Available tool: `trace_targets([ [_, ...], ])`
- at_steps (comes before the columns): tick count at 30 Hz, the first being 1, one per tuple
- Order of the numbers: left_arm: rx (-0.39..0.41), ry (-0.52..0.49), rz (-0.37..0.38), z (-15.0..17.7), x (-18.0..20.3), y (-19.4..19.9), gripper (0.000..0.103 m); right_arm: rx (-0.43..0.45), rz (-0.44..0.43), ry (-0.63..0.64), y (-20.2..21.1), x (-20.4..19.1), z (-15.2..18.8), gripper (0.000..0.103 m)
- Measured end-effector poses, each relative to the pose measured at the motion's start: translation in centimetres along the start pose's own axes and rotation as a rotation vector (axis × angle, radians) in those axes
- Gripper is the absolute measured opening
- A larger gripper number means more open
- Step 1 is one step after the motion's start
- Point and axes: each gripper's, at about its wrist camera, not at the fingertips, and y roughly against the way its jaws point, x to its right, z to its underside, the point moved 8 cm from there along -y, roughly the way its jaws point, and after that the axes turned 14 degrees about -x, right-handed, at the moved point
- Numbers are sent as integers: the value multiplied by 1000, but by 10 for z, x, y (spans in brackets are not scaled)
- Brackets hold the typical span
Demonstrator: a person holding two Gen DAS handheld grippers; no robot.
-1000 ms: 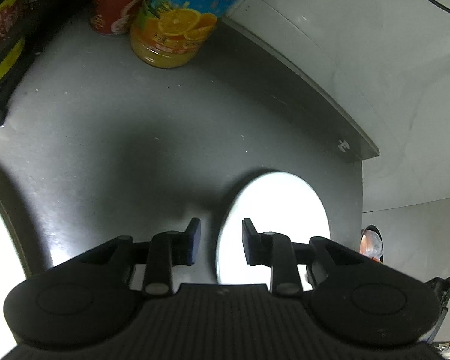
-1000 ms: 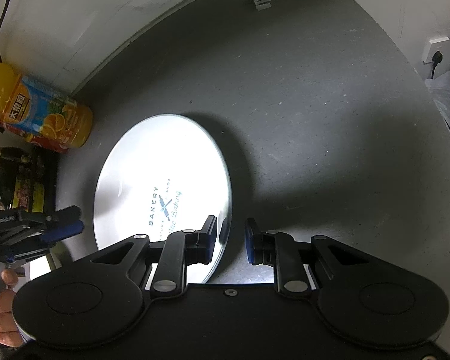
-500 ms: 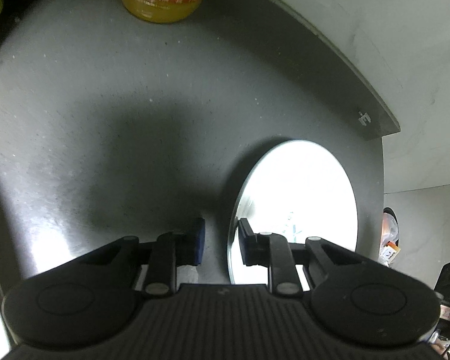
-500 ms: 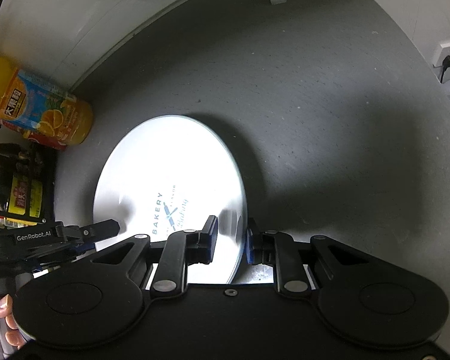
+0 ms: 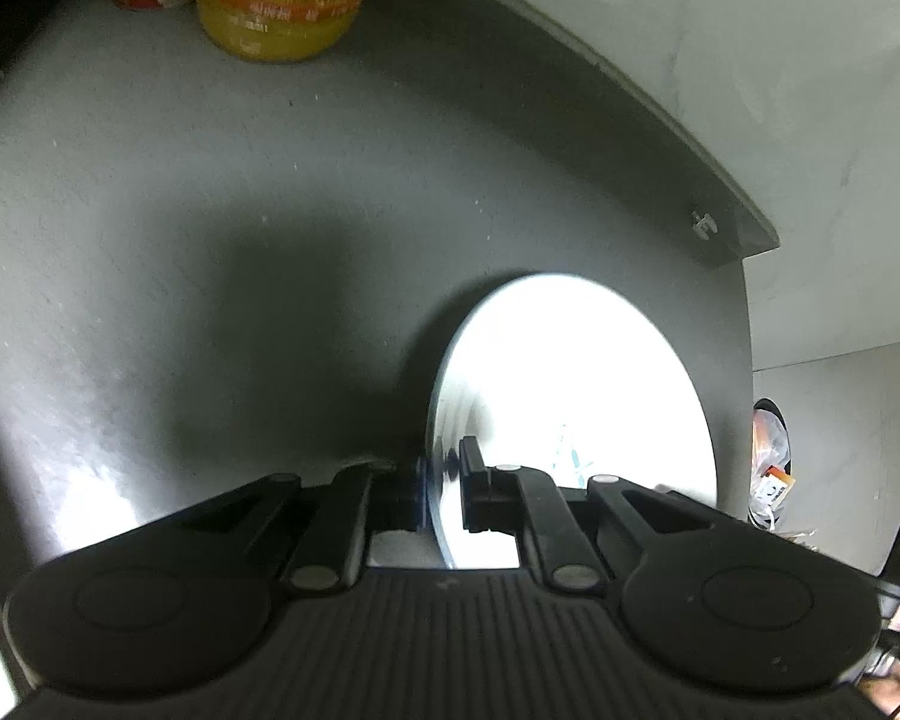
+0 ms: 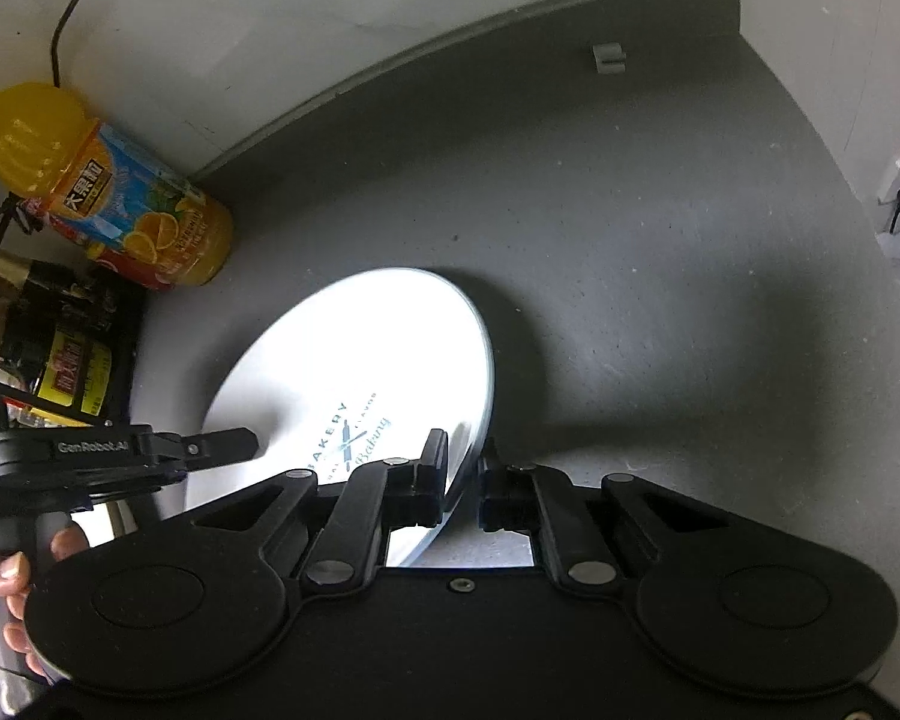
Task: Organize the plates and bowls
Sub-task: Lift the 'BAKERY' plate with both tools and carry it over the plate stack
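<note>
one glossy white plate [image 6: 360,360] with blue bakery lettering, opposite rims pinched in both grippers' jaws.

White plate [image 6: 354,348] with blue bakery lettering, dark grey speckled countertop [image 6: 630,240], orange juice bottle [image 6: 120,204] with blue label

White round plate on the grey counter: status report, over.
Left gripper and right gripper both clamped on the rim of the white round plate. Plate tilted. Orange juice bottle stands clear at the counter's back.
</note>
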Motion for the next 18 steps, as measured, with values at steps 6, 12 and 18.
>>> trace_targets([
  [6,22,-24,14,0,0,17,9,39,0,11,15,-17,4,9],
  [12,51,-38,60,5,-3,43,9,79,2,20,29,-39,1,9],
  [18,77,-53,72,7,-9,70,9,110,7,42,39,-66,9,10],
])
